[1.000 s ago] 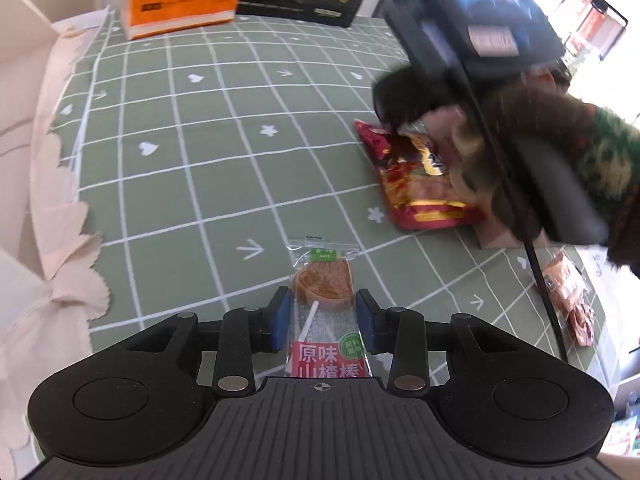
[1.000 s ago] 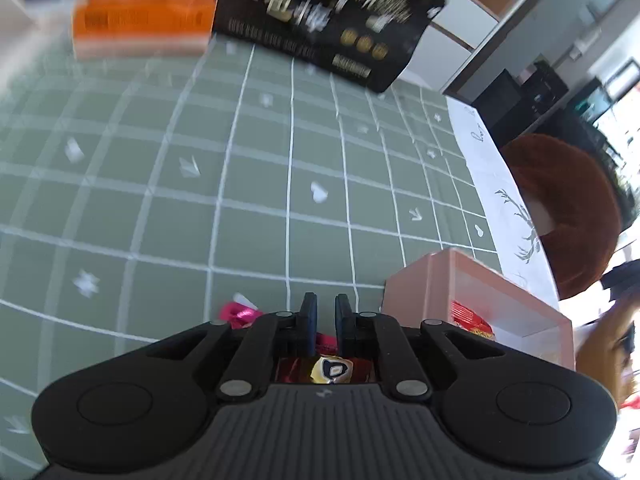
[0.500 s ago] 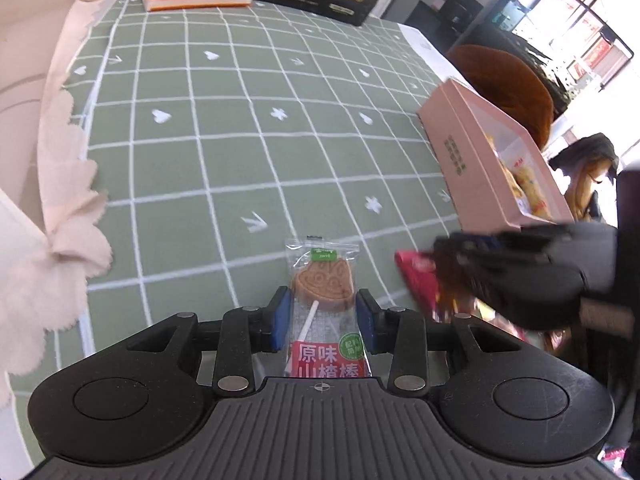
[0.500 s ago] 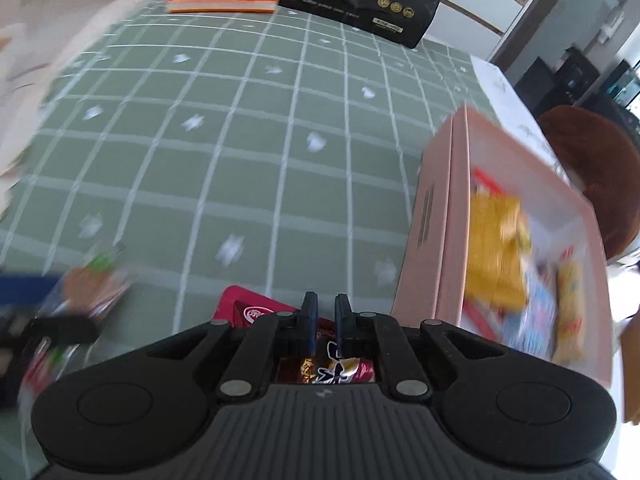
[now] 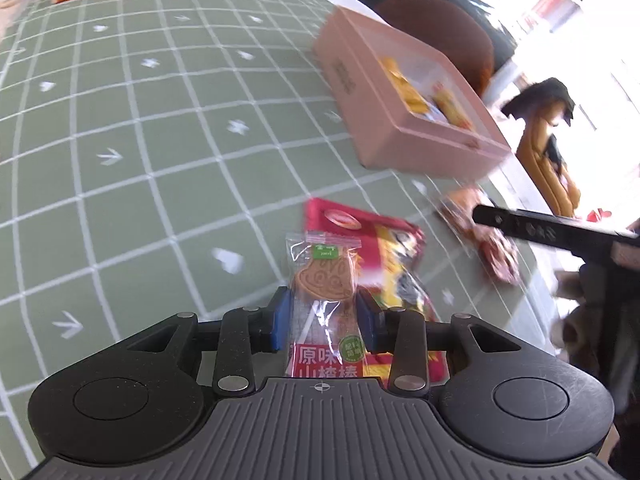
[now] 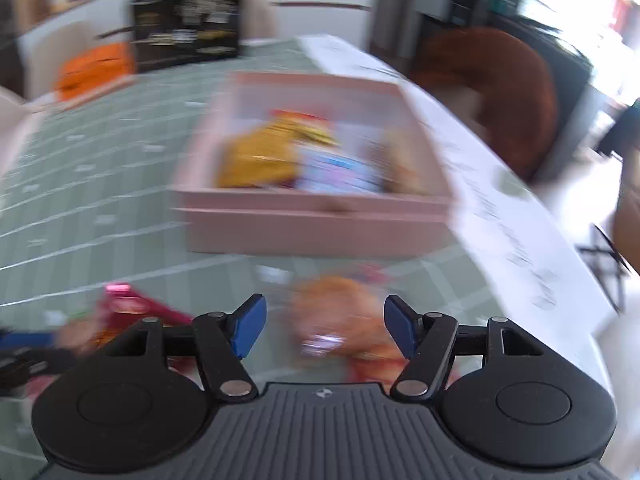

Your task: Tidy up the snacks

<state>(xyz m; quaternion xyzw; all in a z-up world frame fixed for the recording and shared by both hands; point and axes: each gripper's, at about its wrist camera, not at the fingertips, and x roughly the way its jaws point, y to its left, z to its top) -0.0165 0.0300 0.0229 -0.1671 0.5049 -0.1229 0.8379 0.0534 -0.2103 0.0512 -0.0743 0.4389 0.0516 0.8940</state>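
The pink box (image 6: 312, 224) occupies the centre of the right wrist view, open at the top. It contains a yellow packet (image 6: 264, 156), a pale blue-and-pink packet (image 6: 340, 172) and a tan item at its right end; blur hides further detail. In the left wrist view the same pink box (image 5: 384, 120) lies upper right of centre on the green grid tablecloth (image 5: 140, 160).

The left gripper (image 5: 323, 318) points down at the cloth from the lower centre of its frame. Its blue pads press both sides of a lollipop packet (image 5: 322, 280), so the jaws are partly closed on it.

The right gripper (image 6: 324, 330) is tilted down at the cloth in front of the box. Its jaws are opening, with nothing pressed between the pads; an orange pastry packet (image 6: 344, 320) lies on the cloth below the gap.

The lollipop packet is clear film with a heart-shaped brown sweet on a white stick and a red label at its lower end. A red snack bag (image 5: 384, 248) lies on the cloth directly behind it.
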